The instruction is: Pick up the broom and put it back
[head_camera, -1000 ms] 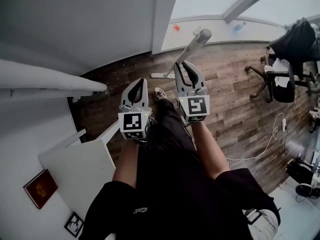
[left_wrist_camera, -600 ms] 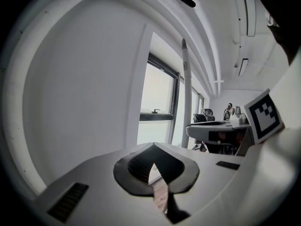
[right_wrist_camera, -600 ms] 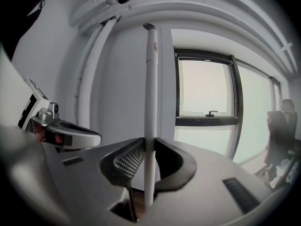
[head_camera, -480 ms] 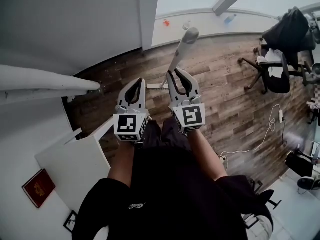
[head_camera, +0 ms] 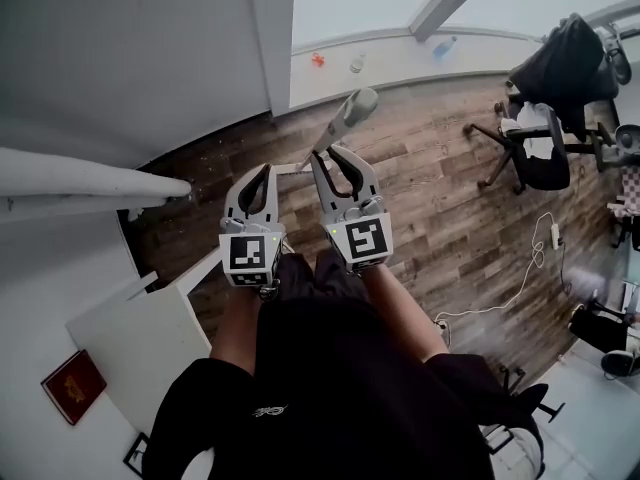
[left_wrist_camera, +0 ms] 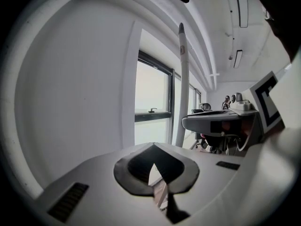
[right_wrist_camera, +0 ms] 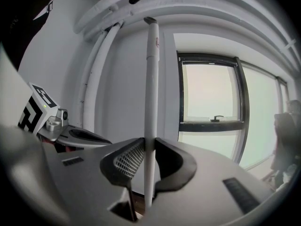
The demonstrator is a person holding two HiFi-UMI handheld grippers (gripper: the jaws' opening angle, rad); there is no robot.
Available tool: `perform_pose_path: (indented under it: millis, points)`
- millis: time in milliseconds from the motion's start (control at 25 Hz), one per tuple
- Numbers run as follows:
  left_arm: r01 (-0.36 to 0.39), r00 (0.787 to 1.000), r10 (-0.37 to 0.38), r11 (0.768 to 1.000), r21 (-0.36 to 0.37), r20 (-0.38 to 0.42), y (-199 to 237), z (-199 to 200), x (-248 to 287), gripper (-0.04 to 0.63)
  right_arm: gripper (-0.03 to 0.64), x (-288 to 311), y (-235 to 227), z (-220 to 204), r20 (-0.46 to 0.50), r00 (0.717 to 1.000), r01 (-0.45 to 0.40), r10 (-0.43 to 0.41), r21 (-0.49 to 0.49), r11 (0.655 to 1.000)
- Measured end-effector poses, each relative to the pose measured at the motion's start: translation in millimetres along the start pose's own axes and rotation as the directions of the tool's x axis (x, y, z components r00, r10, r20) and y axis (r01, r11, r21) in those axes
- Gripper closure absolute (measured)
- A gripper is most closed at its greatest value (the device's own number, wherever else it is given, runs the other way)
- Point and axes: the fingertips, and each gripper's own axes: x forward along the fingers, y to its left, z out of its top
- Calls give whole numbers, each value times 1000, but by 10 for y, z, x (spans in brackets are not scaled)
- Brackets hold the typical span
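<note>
Broom (right_wrist_camera: pixel 150 102): white shaft upright, pinched mid-length in right claw (right_wrist_camera: pixel 149 159), over wood floor (head_camera: pixel 430 198) beside the window wall. Left claw (left_wrist_camera: pixel 157 173): pressed together, empty. Handling advice: hold the shaft vertical, grip firm, keep top clear of wall.

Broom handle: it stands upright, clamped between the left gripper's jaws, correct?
Wrong gripper. The right gripper view shows the broom handle standing upright, clamped between the jaws of the right gripper, not the left one.
</note>
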Motion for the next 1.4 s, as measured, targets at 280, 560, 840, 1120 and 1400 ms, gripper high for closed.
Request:
perform_pose_path:
  millis: [280, 560, 840, 1120, 1400]
  points:
    - [-34, 998, 33, 999, 34, 44, -29, 84, -22, 595, 529, 30, -157, 43, 6, 1000, -16, 16, -19, 1000]
    - [-6, 1000, 6, 999, 44, -2, -379, 69, 167, 595, 529, -167, -531, 61, 13, 1000, 16, -16, 15, 1000]
    - [25, 997, -20, 998, 61, -78, -847, -39, 377, 595, 529, -514, -831, -193, -8, 1000, 30, -29, 39, 999]
    - [16, 991, -10, 999, 42, -132, -1235, -158, 571, 595, 529, -808, -1219, -488, -30, 999, 24, -23, 47, 999]
    - [-15, 990, 24, 998, 61, -142, -1571, -204, 670, 595, 529, -1046, -1646, -687, -22, 1000, 15, -14, 65, 998]
